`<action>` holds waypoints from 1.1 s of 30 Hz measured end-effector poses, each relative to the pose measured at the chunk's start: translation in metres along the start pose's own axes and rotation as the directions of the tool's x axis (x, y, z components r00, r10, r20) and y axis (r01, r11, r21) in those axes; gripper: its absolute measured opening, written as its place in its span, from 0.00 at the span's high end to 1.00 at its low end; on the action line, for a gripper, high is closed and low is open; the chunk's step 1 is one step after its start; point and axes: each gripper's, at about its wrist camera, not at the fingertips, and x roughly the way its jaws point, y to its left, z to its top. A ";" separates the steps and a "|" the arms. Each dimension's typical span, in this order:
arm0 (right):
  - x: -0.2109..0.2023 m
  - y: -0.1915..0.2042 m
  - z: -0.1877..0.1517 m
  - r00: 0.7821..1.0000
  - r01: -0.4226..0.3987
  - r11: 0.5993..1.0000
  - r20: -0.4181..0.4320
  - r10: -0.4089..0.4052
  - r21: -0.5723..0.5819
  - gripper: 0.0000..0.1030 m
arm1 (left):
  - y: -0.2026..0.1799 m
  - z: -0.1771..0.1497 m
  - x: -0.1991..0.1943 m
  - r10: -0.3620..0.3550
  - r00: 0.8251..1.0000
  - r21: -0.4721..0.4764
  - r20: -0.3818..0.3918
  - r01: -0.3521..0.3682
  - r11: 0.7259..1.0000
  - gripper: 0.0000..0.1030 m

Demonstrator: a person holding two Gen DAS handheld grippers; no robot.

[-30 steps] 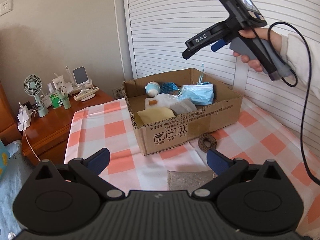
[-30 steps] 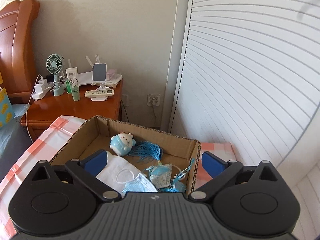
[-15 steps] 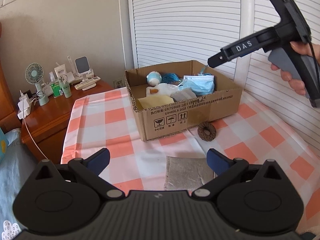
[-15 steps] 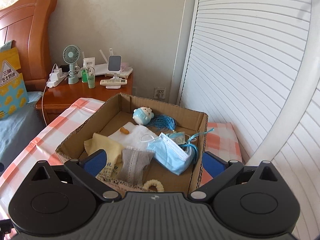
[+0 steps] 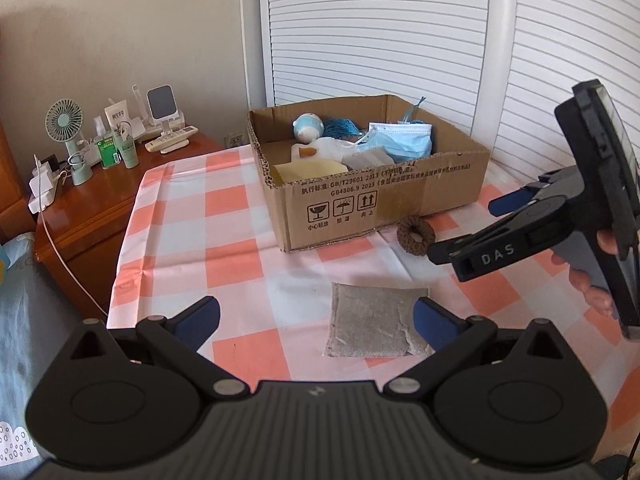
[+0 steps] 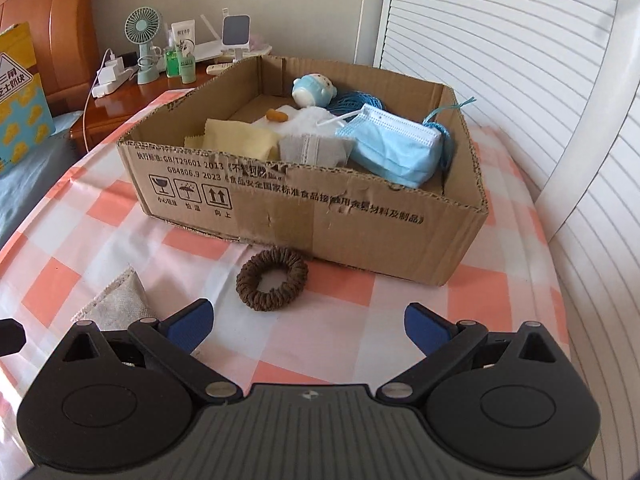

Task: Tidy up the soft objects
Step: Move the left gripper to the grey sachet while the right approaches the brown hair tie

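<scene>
**Jaws wide and empty, right gripper lowered from over the box**

Both sets of jaws stand wide, holding nothing. Since half a second ago the right gripper (image 6: 306, 322) has come down off the cardboard box (image 6: 360, 236); the brown scrunchie (image 6: 272, 280) now lies just ahead of its jaws. Between the left gripper (image 5: 316, 318) jaws, toward the right one, lies the grey pouch (image 5: 370, 320) on the checked desk (image 5: 224, 240). Beyond, the box holds a blue mask (image 5: 404, 142).

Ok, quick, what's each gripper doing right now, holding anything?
Left gripper: open, empty, above the grey pouch.
Right gripper: open, empty, near the brown scrunchie.
</scene>
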 end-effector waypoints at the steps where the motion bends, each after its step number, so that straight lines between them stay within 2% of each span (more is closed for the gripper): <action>1: 0.004 0.001 -0.001 1.000 -0.004 1.000 -0.002 0.004 0.001 0.00 | 0.000 0.000 0.001 0.001 1.000 -0.001 -0.003 -0.001 1.000 0.01; 13: 0.046 0.002 0.005 0.999 0.034 0.998 0.028 -0.036 0.051 0.00 | 0.001 -0.002 0.016 -0.021 0.998 -0.005 -0.056 0.021 1.000 0.01; 21: 0.039 -0.029 -0.005 0.998 0.060 0.994 0.020 -0.062 0.087 0.00 | -0.008 -0.003 0.035 -0.062 0.992 0.009 -0.107 0.063 0.998 0.01; 25: 0.036 -0.033 -0.010 0.998 0.051 0.996 0.031 -0.053 0.070 0.00 | -0.018 -0.005 0.051 -0.104 0.982 0.032 -0.158 0.111 0.993 0.01; 30: 0.036 -0.032 -0.012 0.998 0.047 0.997 0.044 -0.050 0.066 0.00 | -0.032 -0.012 0.072 -0.089 0.972 0.082 -0.219 0.110 0.991 0.00; 33: 0.035 -0.033 -0.014 0.998 0.041 0.997 0.049 -0.044 0.060 0.00 | -0.031 -0.012 0.078 -0.108 0.970 0.056 -0.218 0.123 0.991 0.00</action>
